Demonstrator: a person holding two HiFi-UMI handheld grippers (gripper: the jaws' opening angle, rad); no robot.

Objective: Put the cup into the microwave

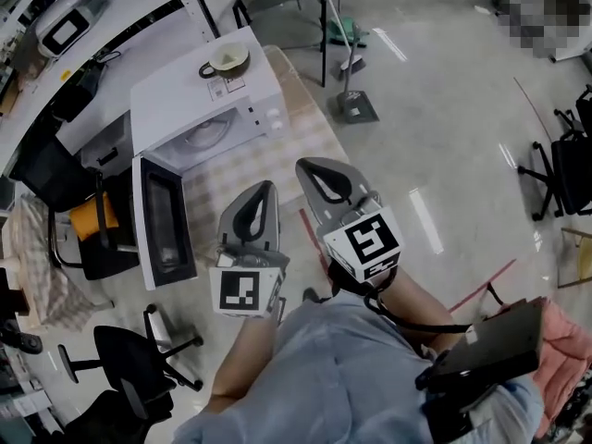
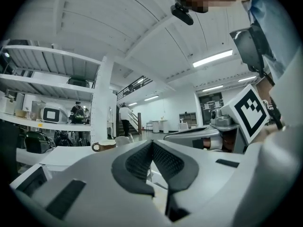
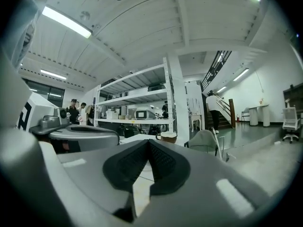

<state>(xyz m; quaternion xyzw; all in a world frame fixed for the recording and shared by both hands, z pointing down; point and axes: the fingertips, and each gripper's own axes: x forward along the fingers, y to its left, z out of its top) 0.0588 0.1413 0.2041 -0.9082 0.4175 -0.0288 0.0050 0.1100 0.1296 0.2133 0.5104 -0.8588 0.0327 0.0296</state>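
A cup (image 1: 227, 60) with a dark handle stands on top of the white microwave (image 1: 208, 109). The microwave's door (image 1: 165, 222) hangs wide open toward me, showing the turntable inside. Both grippers hover over the checked tablecloth (image 1: 245, 169), short of the microwave and apart from the cup. My left gripper (image 1: 269, 186) is shut and empty. My right gripper (image 1: 304, 166) beside it is also shut and empty. The left gripper (image 2: 151, 143) view shows the cup (image 2: 103, 145) ahead at left. The right gripper (image 3: 149, 142) view shows the cup (image 3: 166, 136) just right of its tips.
Black office chairs (image 1: 129, 359) stand to the left of the table. A pole stand (image 1: 351, 100) rises from the glossy floor past the table's far right. Shelving (image 3: 137, 108) with equipment and people stand in the background, near stairs (image 3: 222, 110).
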